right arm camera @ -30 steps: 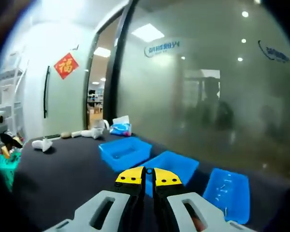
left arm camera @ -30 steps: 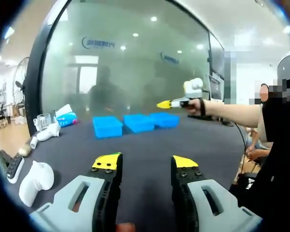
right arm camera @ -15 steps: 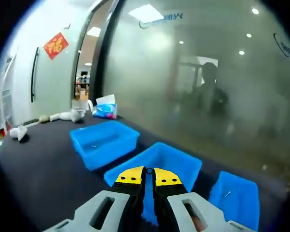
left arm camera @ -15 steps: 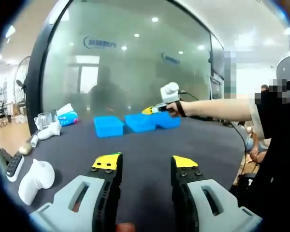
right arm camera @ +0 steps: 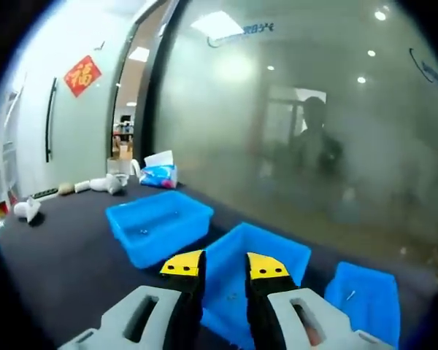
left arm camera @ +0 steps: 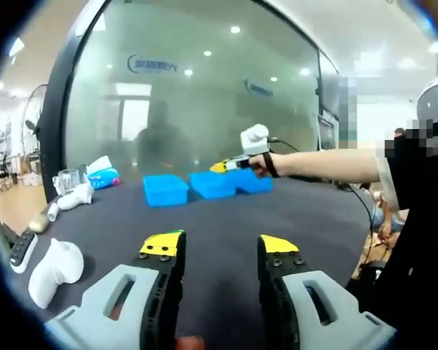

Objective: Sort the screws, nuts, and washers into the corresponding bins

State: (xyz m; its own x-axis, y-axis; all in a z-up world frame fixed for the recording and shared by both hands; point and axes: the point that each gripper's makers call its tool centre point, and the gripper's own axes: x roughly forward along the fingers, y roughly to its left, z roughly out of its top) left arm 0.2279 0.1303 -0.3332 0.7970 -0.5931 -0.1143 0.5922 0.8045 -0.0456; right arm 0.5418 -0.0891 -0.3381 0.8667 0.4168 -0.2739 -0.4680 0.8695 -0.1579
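Three blue bins stand in a row at the far edge of the dark table by the glass wall: a left bin (right arm camera: 158,223), a middle bin (right arm camera: 259,257) and a right bin (right arm camera: 365,300). My right gripper (right arm camera: 225,265) is open above the middle bin, with nothing between its jaws. Small metal parts lie inside the left and right bins. In the left gripper view the right gripper (left arm camera: 220,166) hovers over the bins (left arm camera: 204,185), held by a person's outstretched arm. My left gripper (left arm camera: 218,246) is open over bare table, far from the bins.
White plastic pieces (left arm camera: 55,265) and a dark remote (left arm camera: 22,251) lie at the table's left side. A tissue pack (right arm camera: 158,175) and a white object (right arm camera: 102,185) sit at the far left corner. The glass wall stands right behind the bins.
My right gripper was shut and is now open over the middle bin. The left gripper has held still.
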